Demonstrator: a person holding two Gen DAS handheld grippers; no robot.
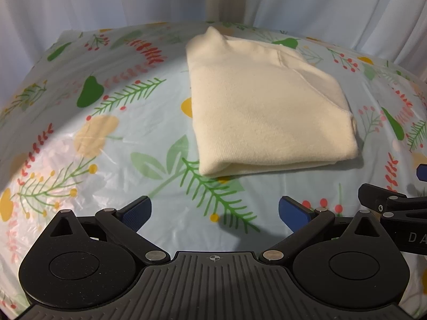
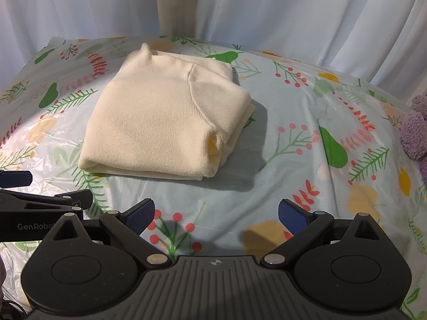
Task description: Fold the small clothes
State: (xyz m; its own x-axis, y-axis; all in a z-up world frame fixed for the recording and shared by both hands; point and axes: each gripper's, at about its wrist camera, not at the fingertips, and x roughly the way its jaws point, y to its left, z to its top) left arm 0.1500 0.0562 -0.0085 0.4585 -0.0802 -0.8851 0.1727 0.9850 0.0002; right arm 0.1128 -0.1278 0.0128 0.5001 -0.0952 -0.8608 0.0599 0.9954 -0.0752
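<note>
Left wrist view: a cream knitted garment, folded into a thick rectangular bundle, lies flat on a tabletop covered by a pale plastic cloth printed with leaves, berries and pears. The left hand-held gripper fills the bottom of the frame, its two blue-padded fingers spread wide apart with nothing between them. The garment sits ahead of those fingers and a little to their right, apart from them, with bare cloth in between. Its rounded folded edge faces the gripper. At the right edge, part of the right hand-held gripper reaches in, low and beside the garment's near right corner, not touching it. White curtains hang behind the tabletop.

Right wrist view: the same folded garment lies ahead and to the left of the right hand-held gripper, whose blue-padded fingers are also spread wide and hold nothing. A strip of patterned cloth separates them. The left hand-held gripper shows at the left edge, near the garment's front left corner. A fuzzy purple item rests at the tabletop's far right, well apart from the garment.
</note>
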